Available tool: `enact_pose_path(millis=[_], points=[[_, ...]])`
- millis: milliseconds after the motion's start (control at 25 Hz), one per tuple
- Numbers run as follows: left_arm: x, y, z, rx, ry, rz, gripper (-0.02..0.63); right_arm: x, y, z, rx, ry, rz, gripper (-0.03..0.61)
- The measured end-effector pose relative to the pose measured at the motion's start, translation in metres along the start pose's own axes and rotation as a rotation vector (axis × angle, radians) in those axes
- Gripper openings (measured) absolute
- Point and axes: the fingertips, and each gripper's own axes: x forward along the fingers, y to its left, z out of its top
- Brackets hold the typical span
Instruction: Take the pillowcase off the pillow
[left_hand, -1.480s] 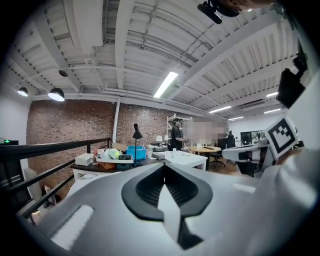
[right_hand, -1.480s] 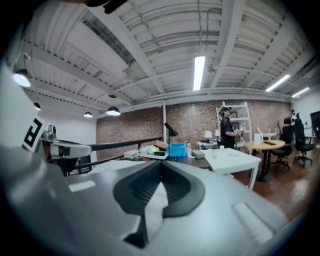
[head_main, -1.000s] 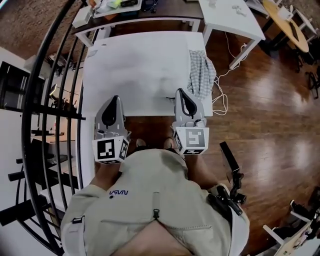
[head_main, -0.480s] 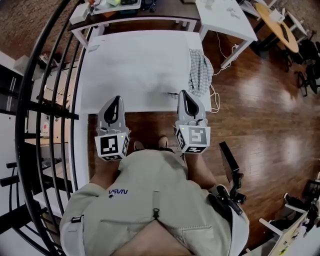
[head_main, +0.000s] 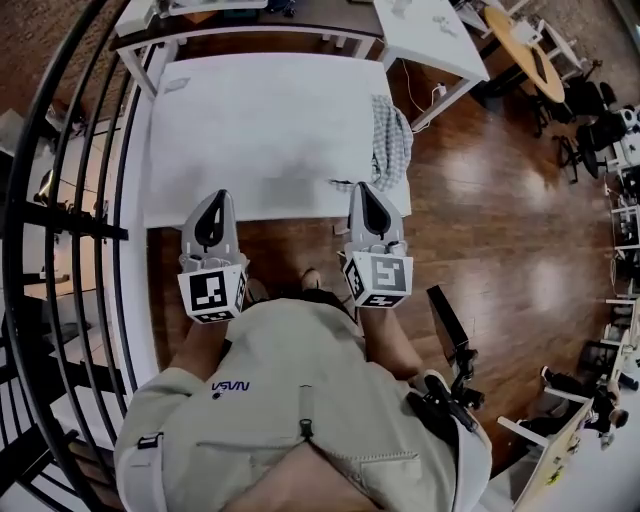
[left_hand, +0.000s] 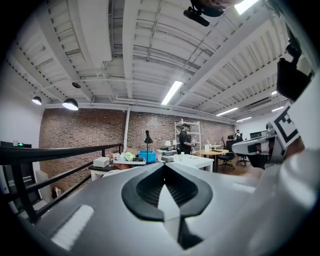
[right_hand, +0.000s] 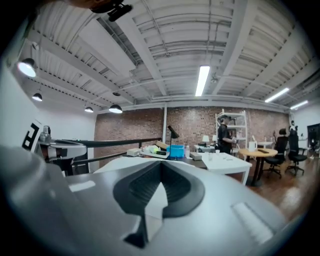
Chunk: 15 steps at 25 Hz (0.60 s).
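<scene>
Head view: checked cloth (head_main: 390, 140), probably the pillowcase, draped flat over the right edge of the white worktop (head_main: 250, 110); no pillow made out. Left tongs (head_main: 213, 197) and right tongs (head_main: 362, 190) held at the near edge, neither touching the cloth.

Left gripper view: closed tip to tip, gripping nothing, aimed across the room.

Right gripper view: likewise closed and empty.

Fits a case already stripped and laid aside, or one whose pillow lies unseen.

- Dark desk (head_main: 300, 12), top of the head view: cut off by the edge.
- Hands: hidden beneath left tool (head_main: 213, 200) and right tool (head_main: 361, 192).
- Checked cloth (head_main: 390, 140), tabletop's (head_main: 260, 120) right edge: too small to identify.
</scene>
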Motion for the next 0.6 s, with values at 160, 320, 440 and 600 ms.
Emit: enact_pose_path(millis=[160,320,440,600], points=[[-0.001,-0.005,0.003,0.021,0.005,0.001,0.005,0.008,-0.003,0.004,0.021,-0.019,0.004,0.002],[0.003,-0.004,0.007,0.031,0.002,0.012,0.005,0.018,-0.003,0.007,0.031,-0.024,0.029,0.002],[0.011,-0.008,0.008,0.034,0.004,0.010,0.005,0.021,-0.010,0.005,0.040,-0.023,0.034,0.001],[0.022,-0.016,0.012,0.034,0.000,0.005,0.005,0.026,-0.021,0.007,0.039,-0.027,0.040,0.001]])
